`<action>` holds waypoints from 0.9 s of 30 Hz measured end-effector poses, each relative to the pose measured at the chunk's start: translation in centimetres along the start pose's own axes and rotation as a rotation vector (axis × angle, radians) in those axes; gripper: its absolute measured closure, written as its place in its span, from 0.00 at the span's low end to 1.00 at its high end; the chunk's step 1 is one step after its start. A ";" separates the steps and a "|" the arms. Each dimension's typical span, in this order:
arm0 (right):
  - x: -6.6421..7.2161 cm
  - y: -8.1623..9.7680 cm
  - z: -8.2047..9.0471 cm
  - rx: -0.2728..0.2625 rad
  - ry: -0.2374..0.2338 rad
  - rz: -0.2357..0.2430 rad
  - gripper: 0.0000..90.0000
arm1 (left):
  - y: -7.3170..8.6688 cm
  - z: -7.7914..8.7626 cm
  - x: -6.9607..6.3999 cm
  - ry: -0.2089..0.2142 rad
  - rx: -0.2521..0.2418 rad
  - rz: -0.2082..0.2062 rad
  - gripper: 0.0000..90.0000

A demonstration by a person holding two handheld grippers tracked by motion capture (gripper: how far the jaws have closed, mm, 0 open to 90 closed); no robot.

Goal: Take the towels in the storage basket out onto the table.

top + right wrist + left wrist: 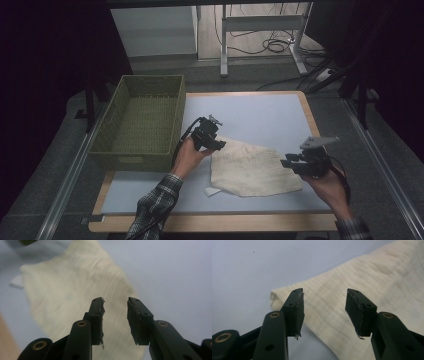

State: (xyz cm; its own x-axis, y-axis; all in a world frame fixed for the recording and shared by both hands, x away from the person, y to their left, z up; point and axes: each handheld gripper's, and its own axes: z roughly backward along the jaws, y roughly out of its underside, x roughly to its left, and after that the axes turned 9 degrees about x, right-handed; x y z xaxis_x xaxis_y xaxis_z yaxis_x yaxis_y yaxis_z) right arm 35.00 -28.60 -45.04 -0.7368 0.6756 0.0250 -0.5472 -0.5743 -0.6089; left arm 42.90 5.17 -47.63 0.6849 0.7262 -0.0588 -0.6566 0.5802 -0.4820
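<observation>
Both pairs of jaws stand apart with nothing between their pads: those of the left gripper are open about half way, and those of the right gripper are open a little less. In the left gripper view the pads hang above a folded corner of the cream cloth without pressing on it, and in the right gripper view the cloth lies below the jaws, also free. The cloth rests flat and folded near the middle of the desk, with a small white label sticking out at about seven o'clock from its centre. The left gripper is at roughly ten o'clock from the cloth, over its upper left corner, and the right gripper is at about three o'clock, over its right edge. It seems that each hand is at one side so that the cloth can be handled from two ends together. The green woven basket stands open at the desk's left edge, at about ten o'clock from the cloth, probably ready to receive it.
</observation>
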 end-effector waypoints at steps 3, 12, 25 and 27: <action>-0.9 -2.5 -1.7 -0.009 -0.004 0.008 0.73 | -0.7 -0.7 0.7 -0.022 0.001 0.003 0.56; -2.5 -5.0 -7.3 0.068 -0.021 0.000 0.66 | -0.6 -3.7 2.0 -0.096 0.014 -0.001 0.39; -0.3 -3.1 -8.7 0.120 -0.002 0.093 0.93 | 0.0 -3.7 1.1 -0.044 0.003 -0.022 0.92; -0.2 -3.8 -7.6 0.089 0.014 0.105 0.93 | -0.4 -2.3 0.9 -0.051 -0.064 -0.023 0.92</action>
State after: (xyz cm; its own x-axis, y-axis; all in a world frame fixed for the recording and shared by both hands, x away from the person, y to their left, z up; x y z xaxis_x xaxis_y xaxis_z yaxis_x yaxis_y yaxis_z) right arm 40.26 -23.01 -48.76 -0.7867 0.6155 -0.0465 -0.5008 -0.6805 -0.5349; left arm 44.54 4.76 -49.45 0.6814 0.7319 -0.0031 -0.6184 0.5733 -0.5375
